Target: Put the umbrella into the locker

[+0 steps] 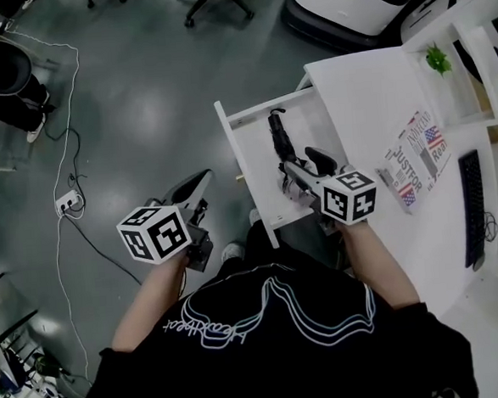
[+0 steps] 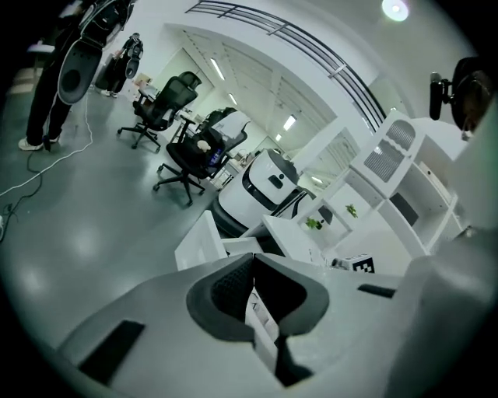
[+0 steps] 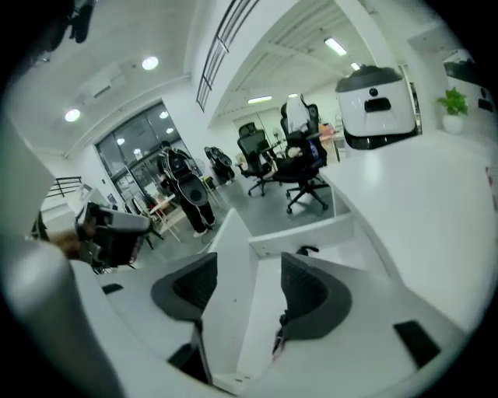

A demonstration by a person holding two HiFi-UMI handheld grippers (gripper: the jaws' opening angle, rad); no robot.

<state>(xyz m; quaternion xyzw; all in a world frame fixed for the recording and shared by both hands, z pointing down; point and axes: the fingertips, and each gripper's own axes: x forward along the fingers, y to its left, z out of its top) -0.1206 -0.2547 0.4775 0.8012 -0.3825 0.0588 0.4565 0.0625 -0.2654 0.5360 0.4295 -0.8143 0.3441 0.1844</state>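
My right gripper point(image 1: 294, 178) hangs over the open drawer point(image 1: 246, 175), which I take to be the locker. Its jaws are wide apart and grip nothing. In the right gripper view the drawer's front panel runs away through the gap between the jaws. I cannot tell whether either jaw touches it.

The umbrella point(image 1: 278, 142) is folded and black, and it already lies inside the drawer. Its long axis runs near to far, parallel to the front panel. The curved handle point(image 3: 308, 250) points at the far wall, and the near end sits just under the right gripper. From that gripper the umbrella lies below and slightly right, on the desk point(image 1: 370, 100) side.

My left gripper point(image 1: 196, 189) is outside the drawer, to the left of the front panel and apart from it. Its jaws are closed tip to tip, with nothing between them.

I judge the placing done, so what remains turns on the drawer, not the umbrella. The drawer slides rightward into the desk, so the push has to come from the left, against the panel's outer face. The left gripper is the nearer one for that. The right gripper would have to lift clear of the drawer first, or it will be caught against the desk edge.
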